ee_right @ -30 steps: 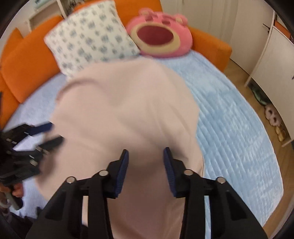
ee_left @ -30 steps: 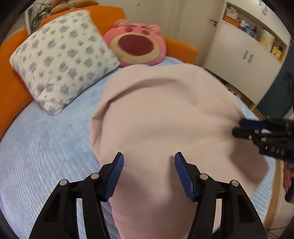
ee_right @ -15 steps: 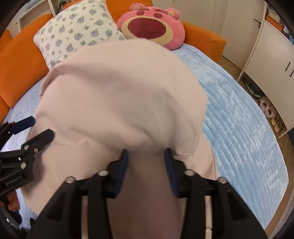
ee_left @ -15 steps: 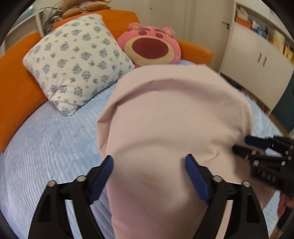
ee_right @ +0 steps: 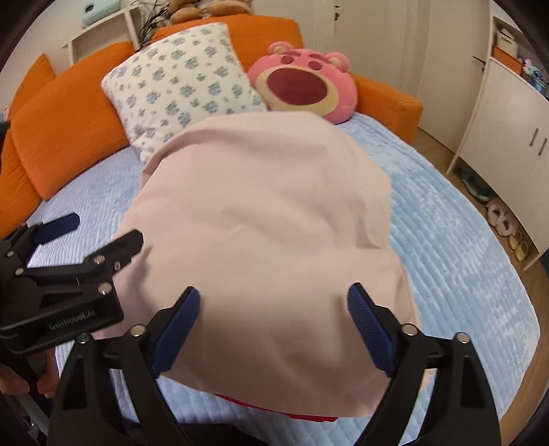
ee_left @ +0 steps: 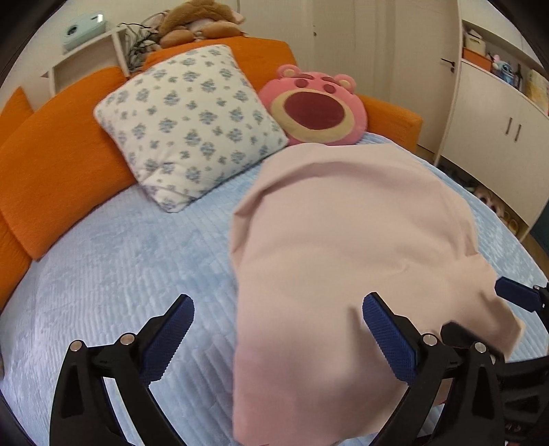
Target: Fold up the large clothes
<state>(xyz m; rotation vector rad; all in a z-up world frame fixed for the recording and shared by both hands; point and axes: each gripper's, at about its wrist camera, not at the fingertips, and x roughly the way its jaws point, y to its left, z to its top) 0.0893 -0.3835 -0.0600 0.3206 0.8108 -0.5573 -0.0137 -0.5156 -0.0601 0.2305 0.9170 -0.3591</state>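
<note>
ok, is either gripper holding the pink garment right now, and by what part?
Nothing is held. The left gripper and right gripper are both opening, pads clear of the pink garment, which lies loose on the bed between each pair of jaws.

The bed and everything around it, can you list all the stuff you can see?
Pale pink folded cloth: one, pink, lying on the bed in front of both grippers, no pad pressing it.
Light blue quilted bed cover: one, blue, under the cloth.
White pillow with blue flowers: one, white and blue, leaning on the orange cushions.
Pink bear-face plush cushion: one, pink with a dark red mouth, right of the pillow.
Orange back cushions: several, orange, along the bed's far side.
Brown plush toy: one, brown, on top behind the cushions.
White cupboard: one, white, at the right.
Slippers: a few pairs, on the floor by the cupboard.
Left gripper: one, black with blue pads, jaws opening.
Right gripper: one, same colours, jaws opening.
</note>
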